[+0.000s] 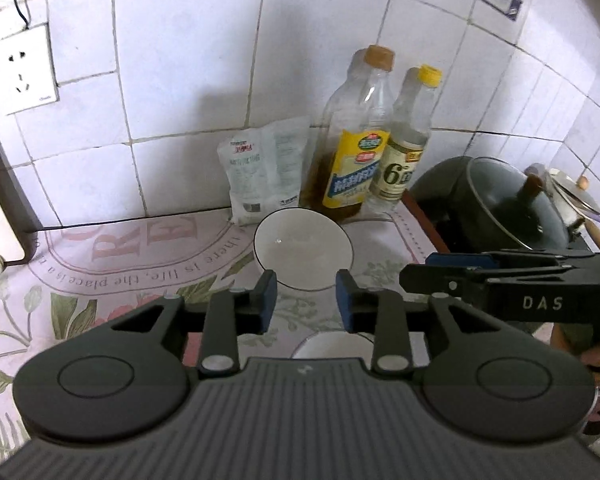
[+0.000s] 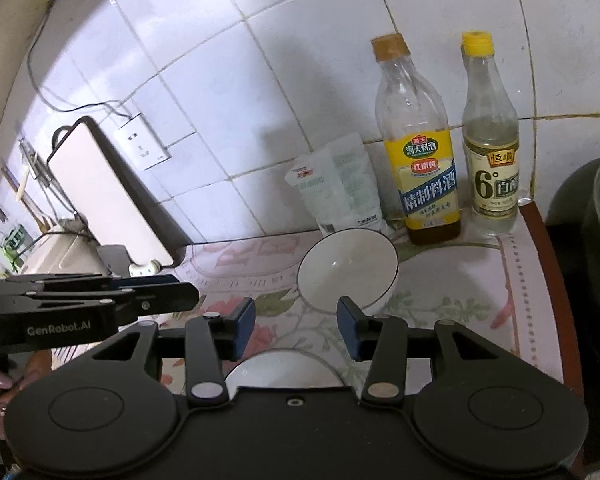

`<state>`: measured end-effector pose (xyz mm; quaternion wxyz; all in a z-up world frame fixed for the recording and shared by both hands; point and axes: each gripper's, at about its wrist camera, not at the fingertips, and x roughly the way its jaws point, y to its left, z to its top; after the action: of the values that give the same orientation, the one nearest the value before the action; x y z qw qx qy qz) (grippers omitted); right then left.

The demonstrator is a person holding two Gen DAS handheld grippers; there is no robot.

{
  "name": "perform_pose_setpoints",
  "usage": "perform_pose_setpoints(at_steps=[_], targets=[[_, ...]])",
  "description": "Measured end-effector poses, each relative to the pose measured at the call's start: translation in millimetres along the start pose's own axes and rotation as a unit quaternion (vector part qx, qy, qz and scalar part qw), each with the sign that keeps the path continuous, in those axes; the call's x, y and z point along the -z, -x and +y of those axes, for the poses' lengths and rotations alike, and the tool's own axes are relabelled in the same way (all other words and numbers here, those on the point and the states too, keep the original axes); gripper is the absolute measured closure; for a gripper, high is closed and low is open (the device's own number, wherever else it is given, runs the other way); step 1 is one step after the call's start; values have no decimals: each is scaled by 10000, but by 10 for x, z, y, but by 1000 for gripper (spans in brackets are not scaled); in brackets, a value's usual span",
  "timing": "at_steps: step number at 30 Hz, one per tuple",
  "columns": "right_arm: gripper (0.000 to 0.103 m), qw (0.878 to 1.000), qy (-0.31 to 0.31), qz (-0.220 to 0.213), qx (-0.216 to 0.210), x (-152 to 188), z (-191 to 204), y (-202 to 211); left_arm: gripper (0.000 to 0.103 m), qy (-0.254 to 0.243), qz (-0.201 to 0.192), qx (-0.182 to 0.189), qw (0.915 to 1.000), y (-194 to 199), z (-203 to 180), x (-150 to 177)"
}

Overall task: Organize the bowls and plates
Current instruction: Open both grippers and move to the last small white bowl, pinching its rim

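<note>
Nearest to us, the left tool (image 1: 306,294) stands open, its blue-padded fingers (image 1: 269,300) spread with nothing between them, and the right tool (image 2: 296,322) is likewise open and empty, its fingers (image 2: 245,330) parted wider than the bowl rim ahead. Just under each tool we see the rim of a near white bowl (image 1: 332,346) on the counter (image 1: 100,280), mostly hidden by the tool bodies; in the right wrist view the same near bowl (image 2: 282,368) shows as a pale arc below the fingers. Neither tool touches it as far as we can tell. Beyond the fingertips sits a second white bowl (image 1: 303,248) with a thin dark rim, tilted in the right wrist view (image 2: 348,270), resting on the flowered cloth (image 2: 452,292) that covers the counter. From the left wrist view the right tool comes in from the right side at fingertip height (image 1: 416,276), its jaws seen edge-on; from the right wrist view the left tool enters from the left (image 2: 188,292). Open cloth lies left of the far bowl. Behind the bowl a white pouch (image 1: 262,170) leans on the tiled wall (image 1: 180,60), with a yellow-labelled bottle (image 1: 354,148) and a clear vinegar bottle (image 1: 406,148) just beside it. To the right the counter ends at a dark edge (image 2: 552,280), past which stands a dark pot (image 1: 496,208) with a glass lid. At far left a white cutting board (image 2: 108,196) leans under a wall socket (image 1: 20,70).
</note>
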<state>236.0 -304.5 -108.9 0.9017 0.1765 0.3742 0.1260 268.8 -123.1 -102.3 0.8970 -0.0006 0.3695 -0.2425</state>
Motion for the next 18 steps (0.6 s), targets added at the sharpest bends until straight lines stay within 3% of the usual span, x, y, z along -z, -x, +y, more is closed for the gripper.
perform_pose_setpoints(at_steps=[9,18], targets=[[52,9992,-243,117,305,-84,-411,-602,64,127,69,-164,9998,-681,227,-116],[52,9977,-512,259,348,-100,-667,-1046,64,319,561,-209,9977,-1213,395,-92]])
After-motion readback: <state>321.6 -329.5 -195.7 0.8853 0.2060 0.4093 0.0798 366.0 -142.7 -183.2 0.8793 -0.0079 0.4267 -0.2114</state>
